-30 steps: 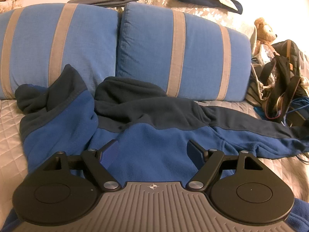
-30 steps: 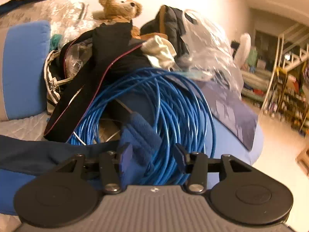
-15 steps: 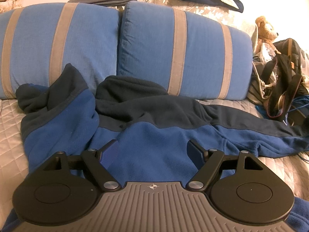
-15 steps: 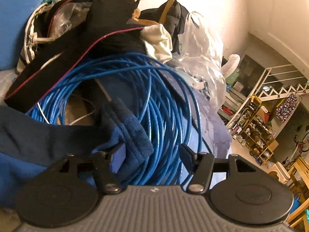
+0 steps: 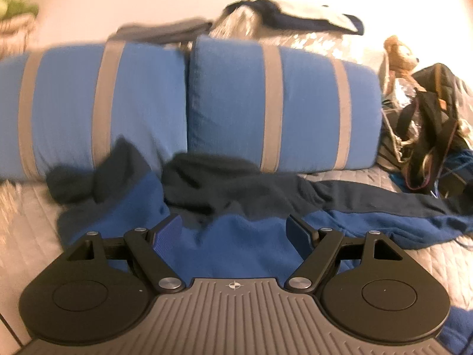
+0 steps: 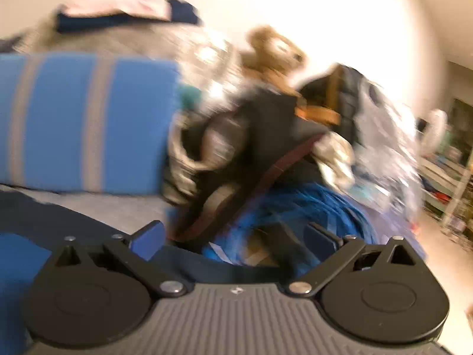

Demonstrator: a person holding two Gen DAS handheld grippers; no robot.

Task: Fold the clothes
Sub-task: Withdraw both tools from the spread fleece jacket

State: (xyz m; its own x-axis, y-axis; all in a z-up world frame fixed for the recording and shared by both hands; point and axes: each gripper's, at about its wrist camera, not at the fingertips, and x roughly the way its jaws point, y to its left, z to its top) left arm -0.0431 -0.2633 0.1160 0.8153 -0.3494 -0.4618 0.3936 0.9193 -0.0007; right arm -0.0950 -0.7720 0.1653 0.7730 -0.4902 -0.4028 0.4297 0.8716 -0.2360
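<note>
A blue and dark navy fleece jacket [image 5: 236,207] lies spread on the quilted bed, its collar toward the pillows and one sleeve [image 5: 399,207] stretched right. My left gripper [image 5: 235,230] is open just above the jacket's blue body. In the blurred right wrist view my right gripper [image 6: 236,238] is open and empty, with the sleeve [image 6: 59,222] lying below and left of it, near the coil of blue cable [image 6: 325,204].
Two blue pillows with grey stripes [image 5: 183,103] stand behind the jacket. At the right sits a pile: a black bag [image 5: 428,136], a teddy bear [image 6: 275,53], plastic bags and the cable. Folded clothes [image 5: 165,29] lie on top behind.
My right gripper has let go of the sleeve cuff, opened wider and swung left and up. My left gripper has pulled back a little and stays open.
</note>
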